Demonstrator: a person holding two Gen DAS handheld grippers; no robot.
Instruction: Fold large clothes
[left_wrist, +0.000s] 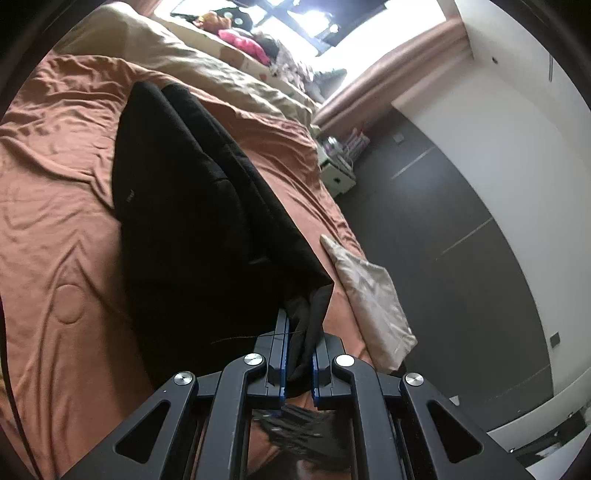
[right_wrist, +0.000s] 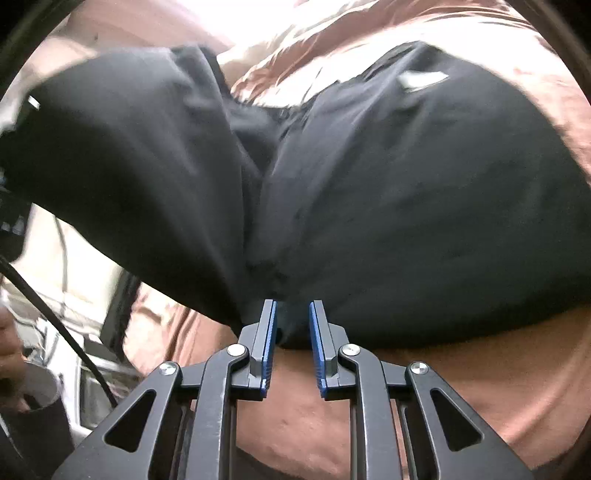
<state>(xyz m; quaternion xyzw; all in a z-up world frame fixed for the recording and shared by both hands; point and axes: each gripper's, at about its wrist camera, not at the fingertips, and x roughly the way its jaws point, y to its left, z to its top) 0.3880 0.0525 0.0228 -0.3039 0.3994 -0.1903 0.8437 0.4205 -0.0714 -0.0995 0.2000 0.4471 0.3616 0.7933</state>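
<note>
Gripping a bunched corner of the black garment (left_wrist: 192, 206) with our left gripper (left_wrist: 300, 354): jaws clenched on it, cloth pinched between the blue pads (left_wrist: 283, 350) and hanging out past the fingertips. In the left wrist view, the garment runs from the jaws toward 11 o'clock, lying across the rust-brown bedsheet (left_wrist: 55, 221), doubled over, with a long fold edge on its 2 o'clock side. A beige pillowcase (left_wrist: 373, 295) lies on the sheet at 3 o'clock from the jaws, just beside the garment's lifted corner, near the bed edge. A tan duvet (left_wrist: 207, 62) sits at the far end of the bed at 12 o'clock. The dark floor (left_wrist: 443, 206) and white wall (left_wrist: 517, 122) fill the 2–4 o'clock area.

Our right gripper (right_wrist: 291, 321) has a fold of the same garment (right_wrist: 406, 203) between its fingertips. The blue pads (right_wrist: 269, 332) stand somewhat apart with cloth filling the gap, so we read it as grasping the fabric. In the right wrist view, the garment spreads wide from 9 to 3 o'clock, with a white label (right_wrist: 424, 79) at 1 o'clock. The sheet (right_wrist: 461, 387) shows below at 4–6 o'clock. This frame is motion-blurred.
</note>
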